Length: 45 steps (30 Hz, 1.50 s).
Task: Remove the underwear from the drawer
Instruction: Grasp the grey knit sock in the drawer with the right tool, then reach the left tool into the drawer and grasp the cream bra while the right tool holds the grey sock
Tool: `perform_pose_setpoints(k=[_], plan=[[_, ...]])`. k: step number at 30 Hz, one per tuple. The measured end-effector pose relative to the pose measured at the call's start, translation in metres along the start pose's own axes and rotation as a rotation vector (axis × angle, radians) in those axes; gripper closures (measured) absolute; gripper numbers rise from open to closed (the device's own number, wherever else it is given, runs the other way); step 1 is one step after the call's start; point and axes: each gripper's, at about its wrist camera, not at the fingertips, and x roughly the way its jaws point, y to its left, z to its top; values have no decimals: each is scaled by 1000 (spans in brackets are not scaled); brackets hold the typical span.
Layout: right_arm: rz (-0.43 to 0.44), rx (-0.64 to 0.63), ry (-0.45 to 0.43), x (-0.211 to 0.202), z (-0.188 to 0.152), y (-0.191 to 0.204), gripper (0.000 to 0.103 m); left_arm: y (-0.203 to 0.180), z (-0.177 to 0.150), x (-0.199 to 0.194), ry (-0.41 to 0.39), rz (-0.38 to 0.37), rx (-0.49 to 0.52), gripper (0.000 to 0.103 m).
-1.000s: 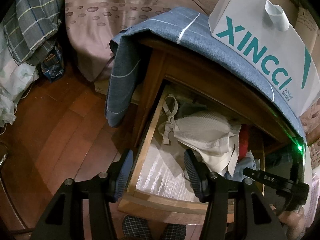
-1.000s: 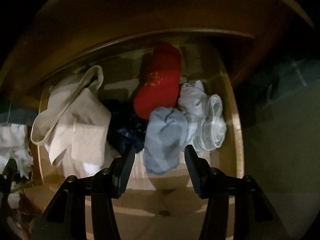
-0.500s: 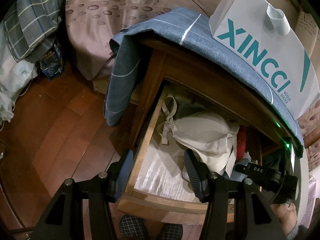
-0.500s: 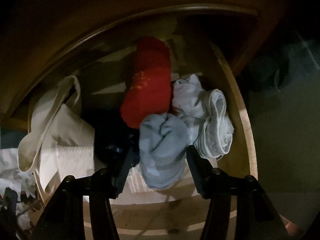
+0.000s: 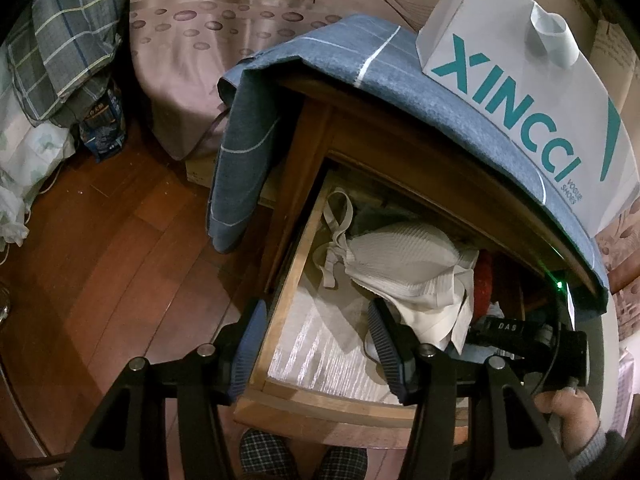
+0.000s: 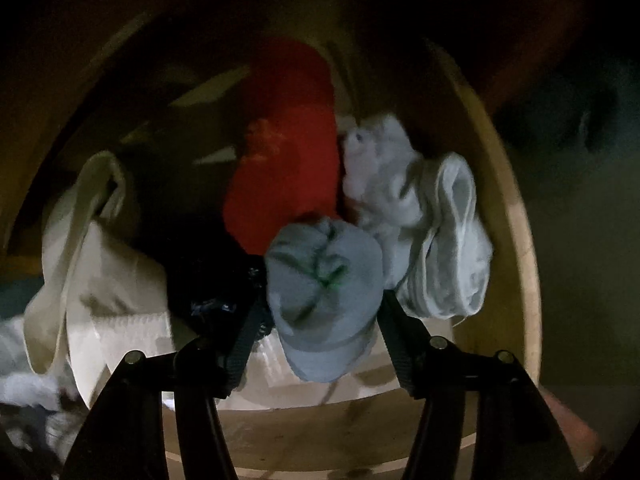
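The right gripper [image 6: 320, 320] is seen at six o'clock in its own view, jaws spread wide on either side of a rolled pale-blue garment [image 6: 324, 292], which sits between the pads; whether the pads touch it cannot be told, and nothing is pinched yet. Just left of the roll, at nine o'clock, a dark bundle [image 6: 208, 276] is made out, and beyond it a cream ribbed garment [image 6: 92, 280] with a strap loop. At two o'clock from the roll a white bundle [image 6: 436, 236] is pressed against the drawer's [image 6: 516, 240] right wall. Farther back, at twelve o'clock, a red item [image 6: 284, 168] is laid lengthwise in the shadow.

From the left wrist, the left gripper [image 5: 316, 348] is held spread over the drawer's front left corner, one finger outside the side wall, one inside, and nothing is gripped. The cream garment is seen at one o'clock; above it, a blue cloth [image 5: 320, 80] and a XINCCI shoe box [image 5: 520, 92] are on the nightstand top.

The drawer is already pulled open; every garment is judged to be inside it. The grasp, the lift and the removal are left.
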Motion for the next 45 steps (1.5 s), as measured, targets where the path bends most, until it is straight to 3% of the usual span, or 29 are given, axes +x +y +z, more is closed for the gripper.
perform_pose_setpoints(k=[4, 7, 11, 19, 25, 31, 39, 41, 45], plan=[[0, -11, 11, 3, 5, 1, 47, -1, 0, 1, 4, 2, 3, 49], [-5, -26, 13, 4, 5, 4, 60, -2, 0, 1, 6, 4, 9, 49], [15, -31, -12, -1, 4, 3, 65, -2, 1, 3, 14, 13, 13, 49], [66, -103, -42, -27, -24, 0, 67, -5, 1, 5, 20, 19, 33, 49], [129, -205, -94, -57, -39, -2, 67, -12, 2, 10, 72, -43, 71, 49], [102, -379, -174, -80, -54, -5, 67, -54, -1, 8, 54, -24, 295, 49], [213, -366, -184, -83, -60, -19, 67, -113, -22, 25, 95, 32, 809, 48], [249, -335, -174, -83, -58, -24, 67, -116, -25, 36, 137, 32, 872, 48], [304, -272, -167, -83, -54, -34, 67, -119, -20, 54, 206, 4, 887, 48]])
